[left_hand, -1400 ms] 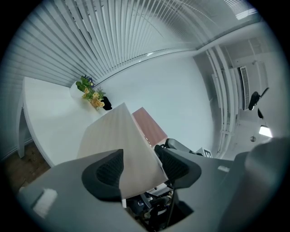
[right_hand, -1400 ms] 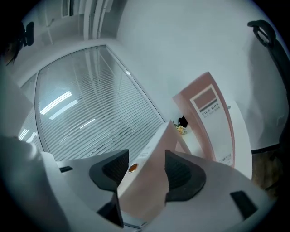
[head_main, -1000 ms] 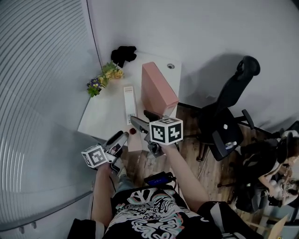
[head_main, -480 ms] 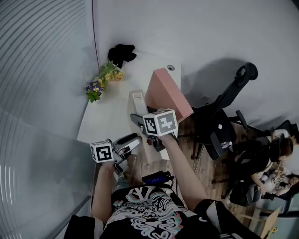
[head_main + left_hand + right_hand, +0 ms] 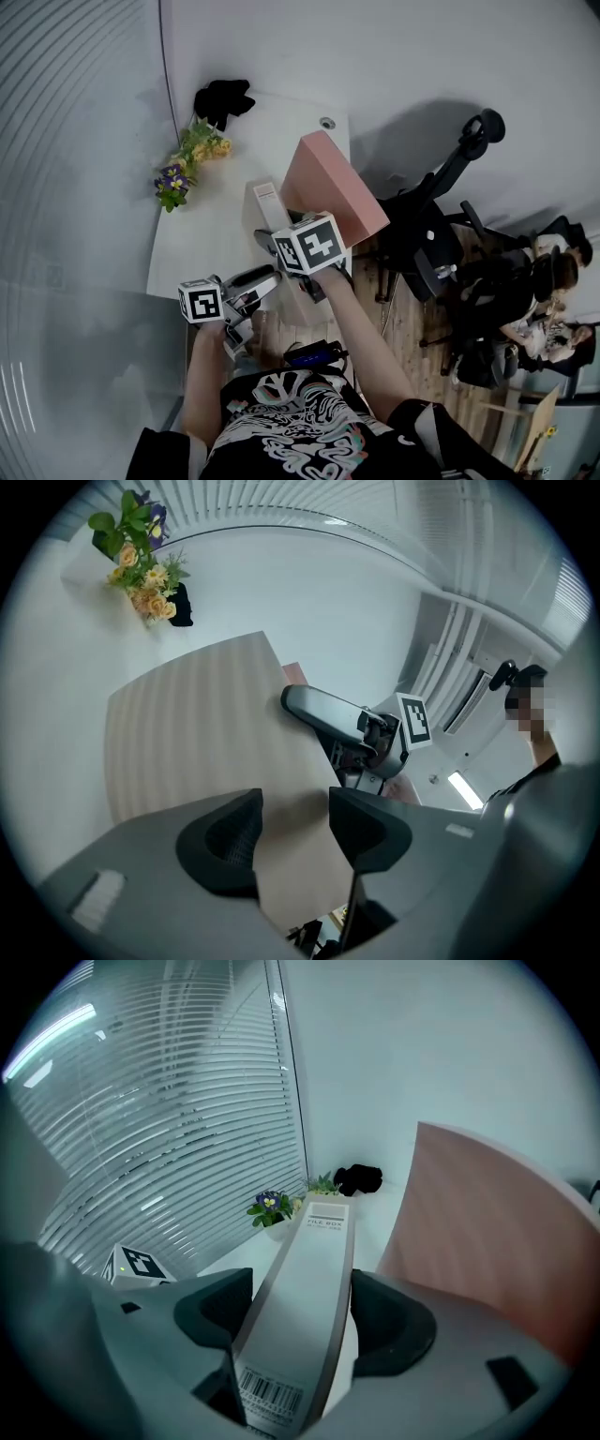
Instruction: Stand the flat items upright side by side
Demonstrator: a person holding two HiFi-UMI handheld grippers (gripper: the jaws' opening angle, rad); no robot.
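White file box (image 5: 319,1251) clamped betw. right gripper (image 5: 298,1314) jaws, which just closed further.

The one desk (image 5: 202,234) carries two file boxes, one white file box (image 5: 267,208) and one pink file box (image 5: 333,187), two flower bunches, one yellow flower bunch (image 5: 203,142) and one purple flower bunch (image 5: 171,180), and one black object (image 5: 222,97).

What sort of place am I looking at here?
Most likely an office. A white file box and a pink file box are at a white desk. A black swivel chair stands next to the desk, and slatted window blinds cover the glass.
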